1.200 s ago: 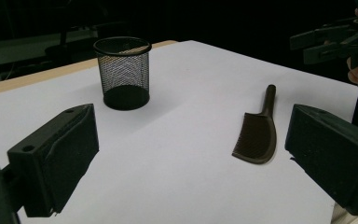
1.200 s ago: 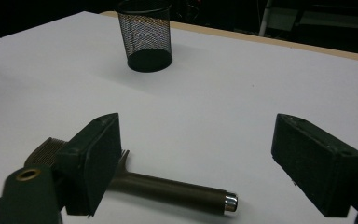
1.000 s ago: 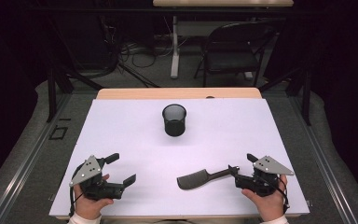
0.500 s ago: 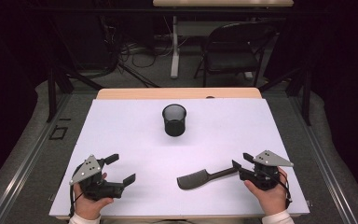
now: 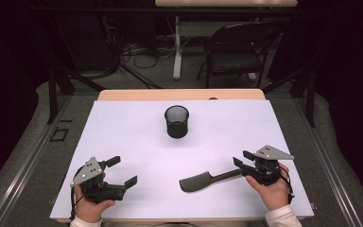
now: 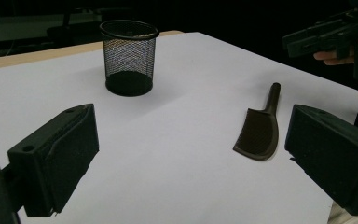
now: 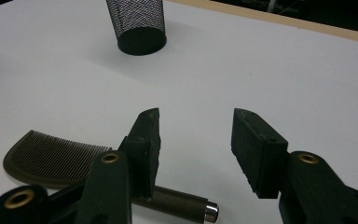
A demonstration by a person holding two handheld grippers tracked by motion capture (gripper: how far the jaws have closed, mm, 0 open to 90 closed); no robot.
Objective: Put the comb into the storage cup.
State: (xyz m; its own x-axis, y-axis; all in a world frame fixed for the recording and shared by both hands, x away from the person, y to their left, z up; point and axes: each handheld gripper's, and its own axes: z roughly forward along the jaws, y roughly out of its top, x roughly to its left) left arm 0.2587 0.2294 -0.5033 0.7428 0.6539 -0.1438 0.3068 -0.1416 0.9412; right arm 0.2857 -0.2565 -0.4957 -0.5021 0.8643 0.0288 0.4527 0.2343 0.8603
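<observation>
Right hand-held gripper (image 5: 244, 159) is open and holds nothing, just above the comb's handle. That comb (image 5: 203, 180) lies flat on the bench (image 5: 123, 127), near the mesh cup (image 5: 177, 121). Go down slowly, keep the handle in the middle, then squeeze.

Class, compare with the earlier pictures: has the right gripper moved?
Yes. The right gripper has drawn back rightward along the dark brown plastic comb's handle, away from the black mesh cup.

The comb (image 5: 200, 180) is dark brown with fine ridged teeth. The cup (image 5: 177, 121) is black mesh. The table (image 5: 123, 123) is plain white.
</observation>
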